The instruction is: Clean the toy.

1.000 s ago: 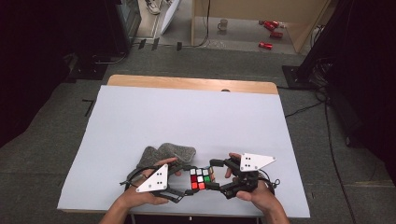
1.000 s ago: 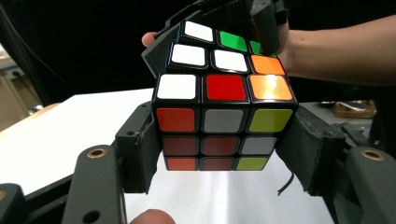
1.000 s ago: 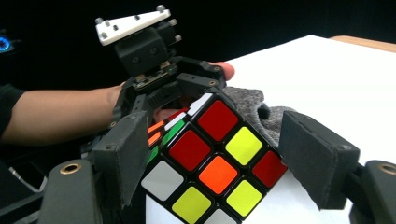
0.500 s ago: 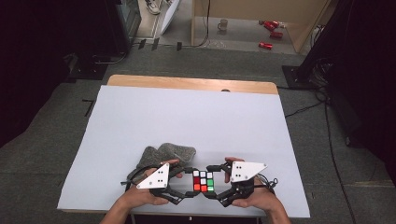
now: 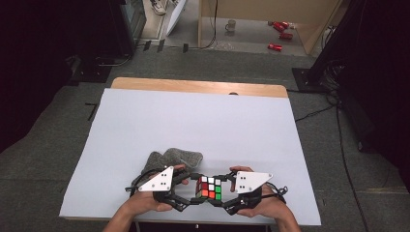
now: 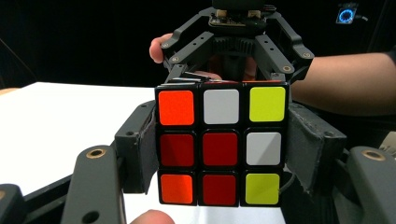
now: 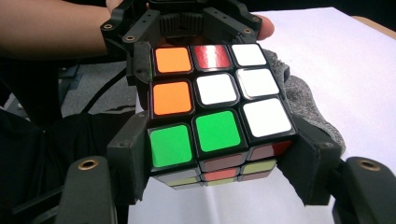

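Note:
A Rubik's cube hangs just above the white table cover near its front edge, between both hands. My left gripper is shut on it, its pads pressing the cube on two opposite sides. My right gripper faces it from the other side. Its jaws have just been closing with the cube between them, and its pads now clamp the near layer. The left gripper view shows the right gripper behind the cube. The right gripper view shows the left gripper at the far end.
A crumpled grey cloth lies on the white table cover just behind the left hand, and is also in the right gripper view, grey cloth. A wooden table edge runs along the back. A mug and red cans lie on the floor beyond.
The right hand has come slightly down and in toward the cube, and its jaws have closed on it. The left hand and the cloth have stayed put.

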### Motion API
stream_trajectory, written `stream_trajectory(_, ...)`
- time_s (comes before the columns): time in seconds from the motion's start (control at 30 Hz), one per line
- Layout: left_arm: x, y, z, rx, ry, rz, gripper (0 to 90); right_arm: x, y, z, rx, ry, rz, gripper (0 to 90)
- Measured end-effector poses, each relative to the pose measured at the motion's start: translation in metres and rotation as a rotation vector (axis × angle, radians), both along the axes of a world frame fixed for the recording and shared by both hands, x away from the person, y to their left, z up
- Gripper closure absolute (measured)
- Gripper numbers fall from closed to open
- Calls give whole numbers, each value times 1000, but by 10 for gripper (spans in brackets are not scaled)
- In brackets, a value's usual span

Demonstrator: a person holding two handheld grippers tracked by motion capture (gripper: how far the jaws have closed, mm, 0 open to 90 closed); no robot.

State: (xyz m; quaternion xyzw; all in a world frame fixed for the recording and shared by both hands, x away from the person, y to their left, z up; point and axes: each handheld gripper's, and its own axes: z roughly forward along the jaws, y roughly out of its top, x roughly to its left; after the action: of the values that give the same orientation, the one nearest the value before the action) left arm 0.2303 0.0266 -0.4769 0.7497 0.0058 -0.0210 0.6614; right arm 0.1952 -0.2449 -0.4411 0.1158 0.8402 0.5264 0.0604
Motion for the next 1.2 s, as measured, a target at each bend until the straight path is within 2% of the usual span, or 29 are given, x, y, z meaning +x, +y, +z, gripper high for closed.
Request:
stream_trajectory(0.1, 0, 1, 0, 2, 5, 1, 336, 0, 1, 1, 7, 14, 1, 345)
stream_trajectory(0.23, -2, 1, 2, 5, -17, 39, 320, 2, 1, 2, 32, 38, -9, 346)
stream_trajectory(0.33, -1, 2, 3, 7, -17, 56, 311, 3, 0, 2, 42, 46, -25, 346)
stream_trajectory(0.43, 0, 5, 4, 11, -14, 77, 294, 6, -8, 5, 99, 74, -44, 346)
stream_trajectory(0.47, 1, 4, 3, 33, 0, 84, 290, 6, -10, 6, 113, 76, -49, 346)
stream_trajectory(0.5, 1, 4, 3, 33, 0, 84, 288, 6, -12, 7, 126, 77, -55, 346)
stream_trajectory(0.53, 1, 1, 2, 54, 0, 85, 287, 7, -13, 7, 138, 76, -57, 346)
stream_trajectory(0.6, 0, -1, 1, 59, -3, 86, 291, 6, -13, 7, 147, 69, -64, 346)
stream_trajectory(0.83, 1, 3, 4, 24, 21, 62, 327, 3, -9, 7, 139, 59, -54, 343)
stream_trajectory(1.0, 1, 4, 5, 16, 20, 57, 342, 3, -8, 8, 142, 59, -58, 335)
stream_trajectory(1.2, 2, 6, 5, 18, 48, 44, 343, 2, -6, 8, 148, 56, -60, 333)
